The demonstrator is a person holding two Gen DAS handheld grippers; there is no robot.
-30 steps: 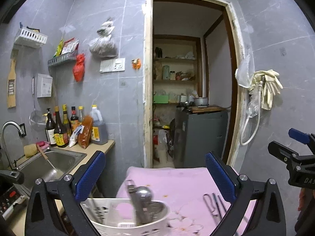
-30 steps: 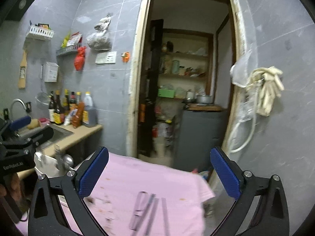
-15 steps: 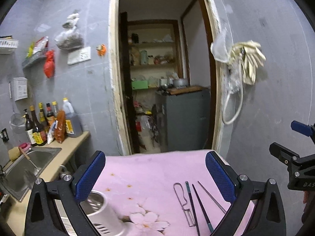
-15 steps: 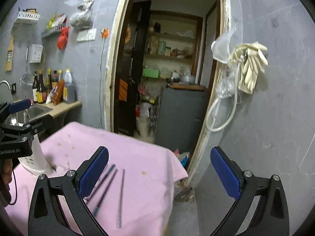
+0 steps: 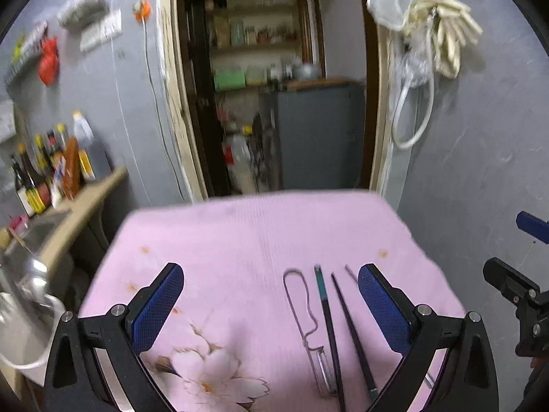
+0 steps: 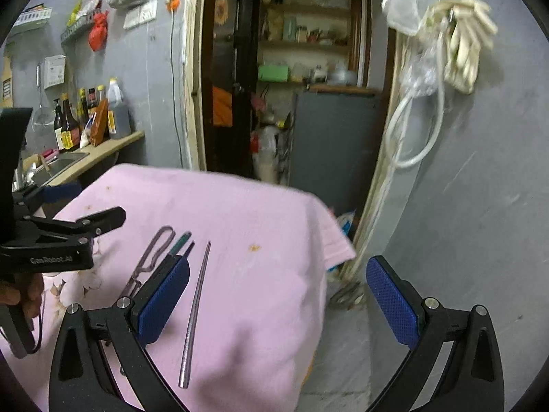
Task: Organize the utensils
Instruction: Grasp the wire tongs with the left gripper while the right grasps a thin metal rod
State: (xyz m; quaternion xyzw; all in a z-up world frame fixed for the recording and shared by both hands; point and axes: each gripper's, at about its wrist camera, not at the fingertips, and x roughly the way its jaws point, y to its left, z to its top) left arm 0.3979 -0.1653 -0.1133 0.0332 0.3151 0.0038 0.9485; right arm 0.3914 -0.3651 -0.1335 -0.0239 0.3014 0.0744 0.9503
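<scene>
A pink cloth (image 5: 240,240) with a flower print covers the table and fills the lower half of both my views; in the right wrist view its far corner droops off the edge at mid-frame. Above it, at the top centre of each view, a doorway (image 5: 274,79) opens onto shelves and a grey cabinet (image 5: 319,130). A counter (image 6: 109,144) with a row of bottles (image 6: 85,113) sits at the left edge, and pale gloves (image 6: 463,44) hang on the wall at the upper right. My left gripper (image 5: 271,305) hangs above the cloth in the lower part of its view, its blue pads spread wide with nothing between them. My right gripper (image 6: 278,302) is just as wide and just as empty, its left pad over the cloth and its right pad past the table edge, above the floor. The utensils lie side by side on the cloth at the lower right of the left view: a wire-handled peeler (image 5: 308,329), then two dark chopsticks (image 5: 343,329) just beside it. A single metal chopstick (image 6: 195,312) lies a little apart from them, at the lower centre of the right view. At the lower left edge of the left view a white container (image 5: 20,336) shows, too blurred to make out further.
</scene>
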